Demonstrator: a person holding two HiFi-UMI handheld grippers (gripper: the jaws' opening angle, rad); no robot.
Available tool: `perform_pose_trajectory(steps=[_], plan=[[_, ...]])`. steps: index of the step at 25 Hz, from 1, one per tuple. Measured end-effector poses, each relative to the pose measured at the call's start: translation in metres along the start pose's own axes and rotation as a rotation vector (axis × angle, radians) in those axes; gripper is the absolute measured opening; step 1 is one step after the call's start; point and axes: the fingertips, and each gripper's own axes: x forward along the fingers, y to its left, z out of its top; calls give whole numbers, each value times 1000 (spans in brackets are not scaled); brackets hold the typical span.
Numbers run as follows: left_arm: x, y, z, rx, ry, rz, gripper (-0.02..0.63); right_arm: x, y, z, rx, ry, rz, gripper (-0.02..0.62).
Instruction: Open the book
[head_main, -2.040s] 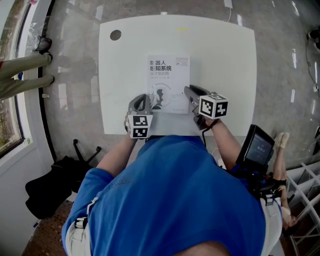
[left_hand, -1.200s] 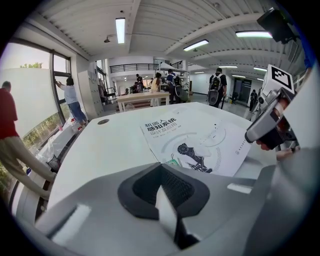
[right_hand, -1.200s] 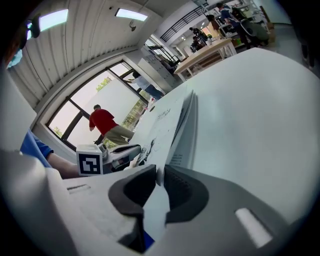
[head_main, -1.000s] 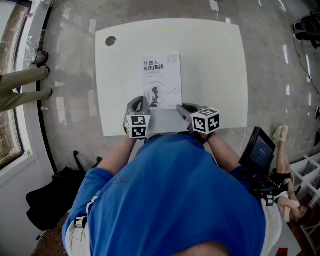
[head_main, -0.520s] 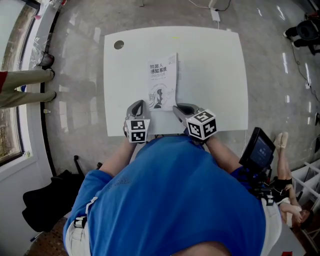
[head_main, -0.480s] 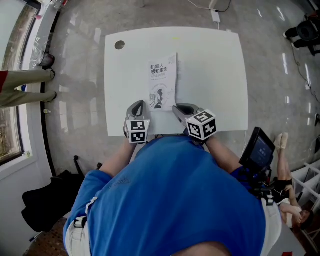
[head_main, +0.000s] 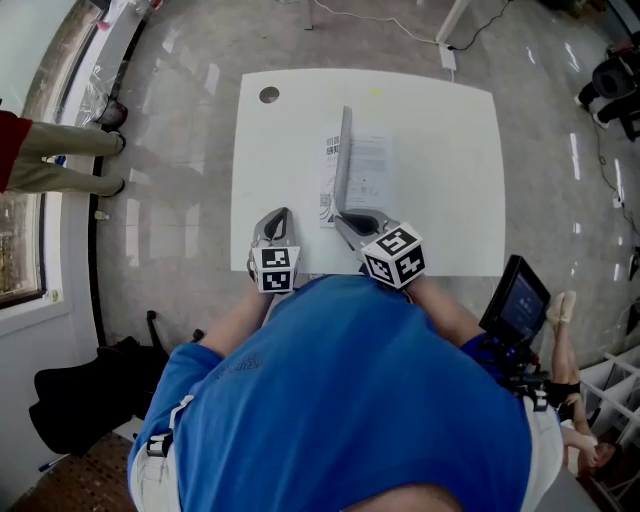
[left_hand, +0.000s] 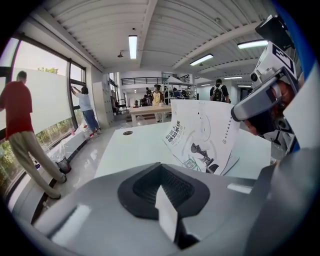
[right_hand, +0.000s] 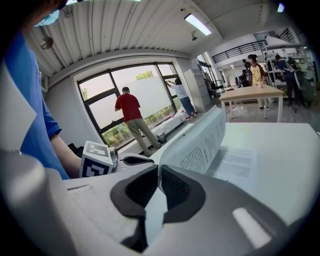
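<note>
The book lies on the white table, partly open. Its cover and a bundle of pages stand almost upright, and a printed inside page lies flat to their right. My right gripper has the lower edge of that raised bundle between its jaws, which are closing with their pads on the paper. My left gripper is shut with nothing in it, just left of the book near the table's front edge. In the left gripper view the raised cover faces me, with the right gripper at its corner.
A round cable hole is at the table's far left corner. People stand by the window at the left. A black bag lies on the floor at the lower left and a screen stands at the right.
The right gripper has lifted the book's cover and pages from flat to nearly upright, swinging them leftwards and baring an inside page. Both grippers have risen a little.
</note>
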Motion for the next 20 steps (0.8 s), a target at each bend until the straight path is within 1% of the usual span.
perform_pose_trajectory(steps=[3, 7, 12, 16, 20], plan=[[-25, 29, -5, -20, -7, 17, 6, 18, 35, 14, -36, 5, 16, 25], [-33, 50, -14, -42, -6, 46, 6, 39, 49, 20, -71, 17, 38, 25], [-34, 94, -50, -59, -6, 77, 6, 95, 68, 12, -98, 33, 61, 25], [-48, 92, -46, -74, 0, 101, 6, 94, 76, 14, -117, 57, 82, 23], [-56, 108, -53, -82, 8, 117, 6, 117, 83, 11, -125, 93, 89, 23]])
